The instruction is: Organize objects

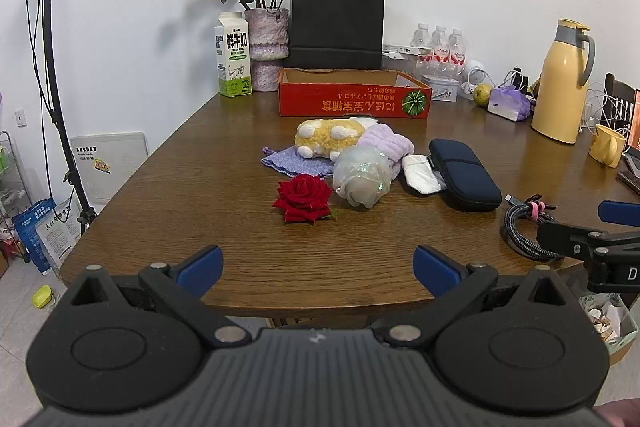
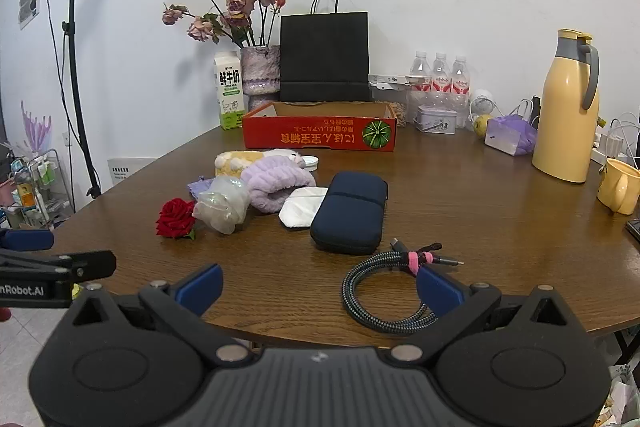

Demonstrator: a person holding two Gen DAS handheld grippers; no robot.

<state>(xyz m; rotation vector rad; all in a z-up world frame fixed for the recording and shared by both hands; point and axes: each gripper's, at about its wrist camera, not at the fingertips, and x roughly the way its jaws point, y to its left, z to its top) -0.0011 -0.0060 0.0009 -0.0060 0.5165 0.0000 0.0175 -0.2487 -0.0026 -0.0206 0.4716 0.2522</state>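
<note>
Both grippers' fingers (image 1: 200,265) stand apart, empty; near the tabletop's (image 1: 200,155) front edge, the cable (image 2: 384,291) could be knocked off.

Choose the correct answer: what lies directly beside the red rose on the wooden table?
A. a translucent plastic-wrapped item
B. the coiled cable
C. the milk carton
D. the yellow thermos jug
A: the red rose lies at the front of the pile, and the translucent plastic-wrapped item sits right next to it; in the right wrist view the two look like they touch.
</note>
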